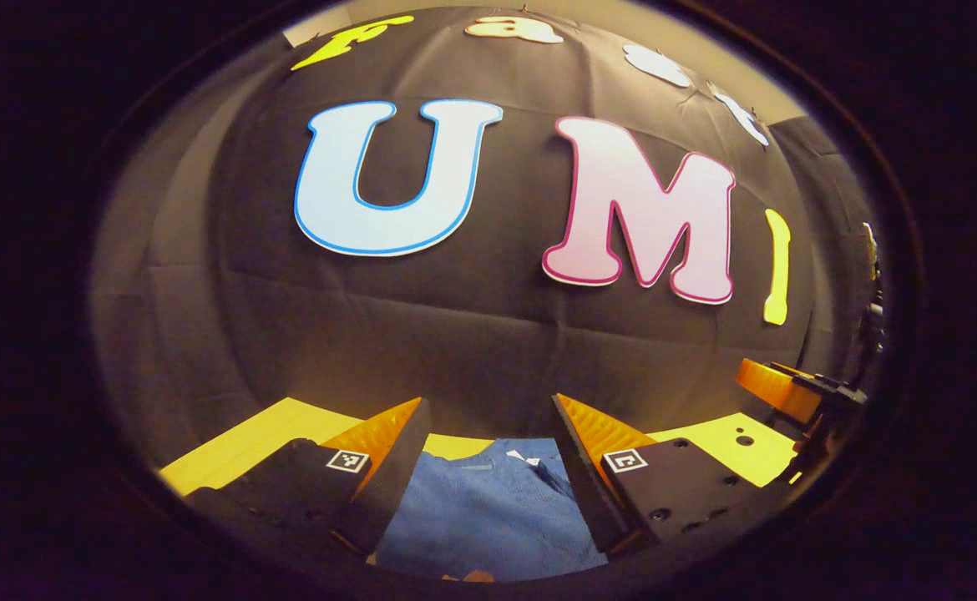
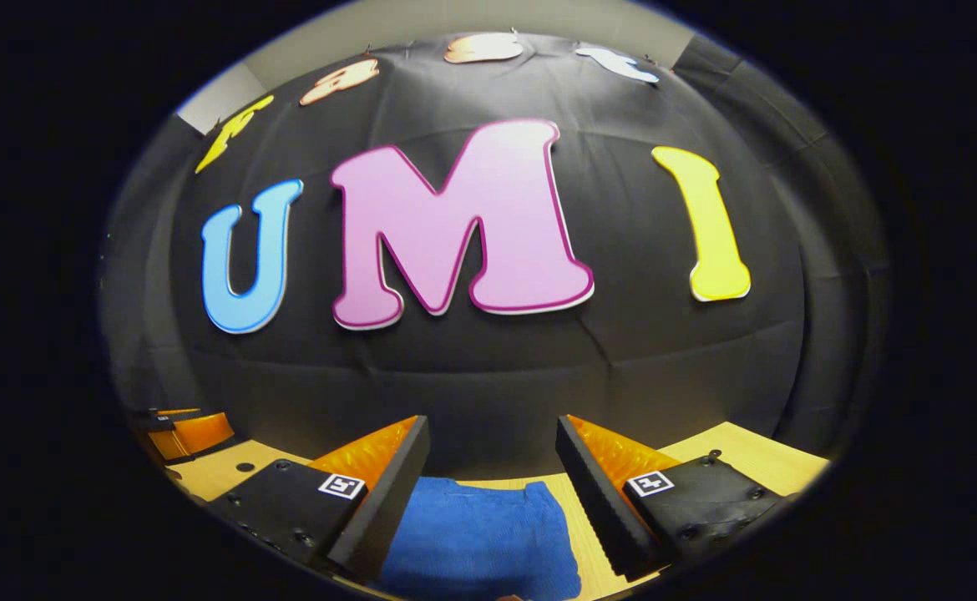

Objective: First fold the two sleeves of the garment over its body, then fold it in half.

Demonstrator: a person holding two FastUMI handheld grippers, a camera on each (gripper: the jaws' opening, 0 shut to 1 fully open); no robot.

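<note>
The garment (image 1: 488,509), a blue knitted top, is lying flat on a pale wooden table (image 1: 230,451) in the left gripper view, its collar end with a small white tag pointing toward the booth's wall. The left gripper (image 1: 488,455) is hanging above it with its fingers (image 1: 388,467) spread wide and nothing between them. At the right edge of this view, the right gripper (image 1: 789,392) is showing as an orange and black shape over the table. Bare tabletop is lying to either side of the cloth, so there seems to be room to swing a sleeve inward.

In the right gripper view, the blue cloth is sitting between the parted fingers of that gripper, with a rounded edge of fabric reaching toward the wall and a strip of wood beyond it. These fingers are also standing well apart and are pressing on nothing. The other gripper is peeking in at the far left, low over the table.

The fabric looks light, soft and limp; it will likely sag and crease when lifted, and should not slip much on ridged pads. A pinch at a cuff or sleeve edge seems the soundest hold. Which part is a sleeve cannot be told here.
</note>
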